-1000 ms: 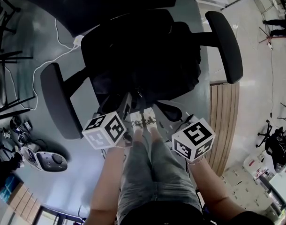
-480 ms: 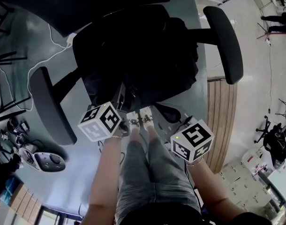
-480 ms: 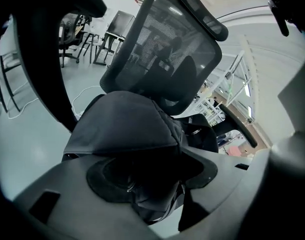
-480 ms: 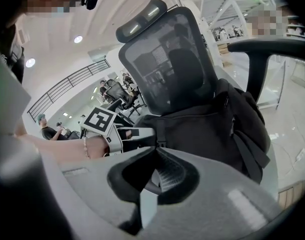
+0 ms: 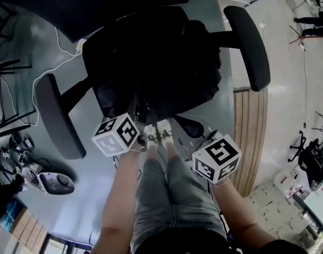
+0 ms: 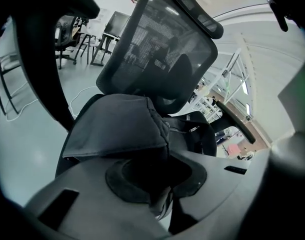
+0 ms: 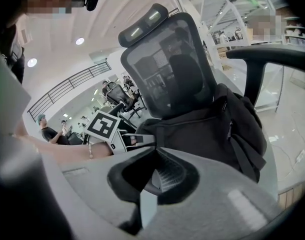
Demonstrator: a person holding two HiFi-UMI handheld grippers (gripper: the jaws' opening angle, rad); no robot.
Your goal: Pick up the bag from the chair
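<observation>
1. Black fabric, soft and slumped: that was the bag [image 5: 161, 67], sitting on the seat of the black mesh-backed office chair [image 5: 251, 46], propped against the backrest between the two armrests.
2. Its long axis seemed to me to run side to side across the seat. Dark cloth on a dark seat made the outline hard to follow, though. Straps hung down its right-hand side.
3. The bag lay straight ahead of both grippers. The left gripper [image 6: 167, 151] was much the nearer, with its tips right at the corner of the bag's front flap. Its jaws were drawn together, and I could not tell whether a fold of cloth was caught between them.
4. The right gripper [image 7: 155, 149] was well short of the bag, off the seat's front edge beside the person's right knee. Its jaws met tip to tip with nothing between them, and a ridged pad showed.
5. I judged the lift would fall to the left side first. The right would need to go forward toward the straps.
6. The only print I could see was the black-and-white square markers on each gripper's cube. I could read no brand or label on the bag or the chair.
</observation>
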